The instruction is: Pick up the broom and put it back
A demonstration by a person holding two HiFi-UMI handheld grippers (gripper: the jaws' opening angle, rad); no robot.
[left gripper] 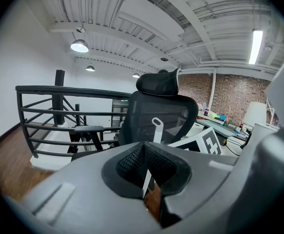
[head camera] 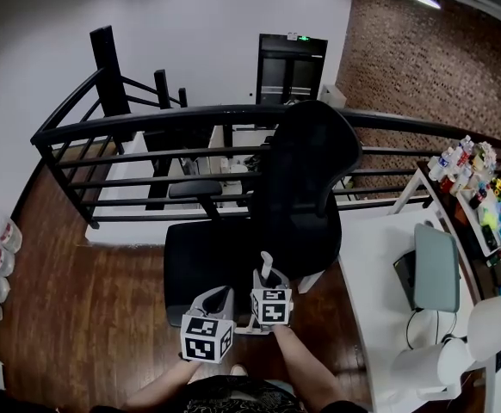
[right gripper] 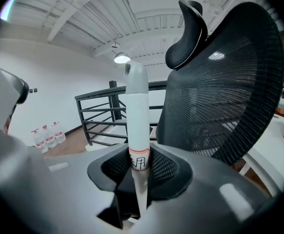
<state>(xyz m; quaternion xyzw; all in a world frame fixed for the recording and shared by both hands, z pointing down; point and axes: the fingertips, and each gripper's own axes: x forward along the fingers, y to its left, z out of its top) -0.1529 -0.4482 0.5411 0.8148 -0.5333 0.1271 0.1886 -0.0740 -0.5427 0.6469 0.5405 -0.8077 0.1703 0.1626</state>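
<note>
**Carrying stage.** The right tongs pinch the white broom high on its handle. In the right gripper view the pads press both sides of the handle just at its red-edged label. Above the grip the handle stands nearly upright and ends in a rounded cap with a hanging loop. The brush end lies below the tongs and shows in no view.

The left tongs are just beside the right, pressed together on nothing. The left gripper view looks past their meeting tips to the handle beyond.

Both tongs hang low in front of the person, facing a black chair. A dark railing runs behind the chair and a white desk stands to the right.

**Step in hand (judged).** The pick-up looks done, since the broom is gripped and upright. The putting-back remains.

**Next move (judged).** No hook, corner or stand for the broom can be made out here, so the spot must be found first. The grip should then stay firm and the long handle vertical, clear of the chair back and the railing. The right tongs should spread only once the broom stands or hangs by itself.
</note>
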